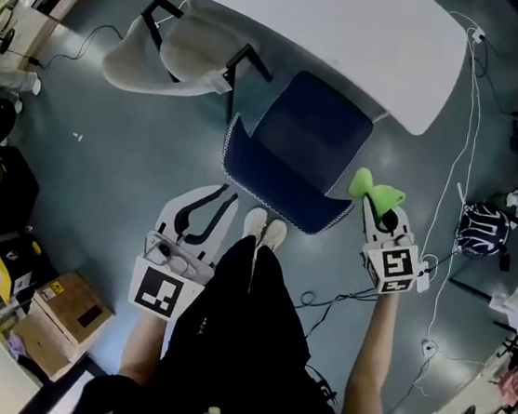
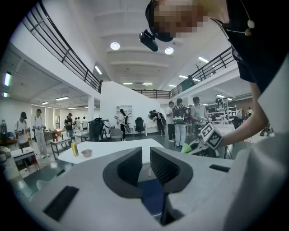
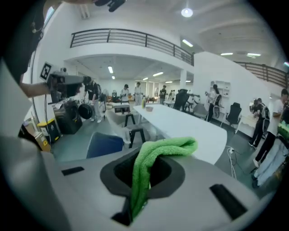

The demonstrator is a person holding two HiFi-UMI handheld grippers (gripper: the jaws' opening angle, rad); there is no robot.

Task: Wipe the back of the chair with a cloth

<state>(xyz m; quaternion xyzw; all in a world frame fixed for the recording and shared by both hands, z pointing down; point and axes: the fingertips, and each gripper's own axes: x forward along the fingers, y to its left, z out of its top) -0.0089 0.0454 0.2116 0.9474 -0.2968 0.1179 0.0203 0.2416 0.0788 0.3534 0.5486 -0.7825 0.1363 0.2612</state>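
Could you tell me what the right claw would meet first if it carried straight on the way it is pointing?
Probably the white table: the right claw, shut on the green cloth, aims at its edge, while the blue chair lies off to the left in its own view. Depth is unclear.

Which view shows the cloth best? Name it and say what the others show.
Right gripper view: the cloth sits close up in the middle, pinched between the jaws. Head view shows it as a small green tuft by the chair. Left gripper view shows only a distant green speck.
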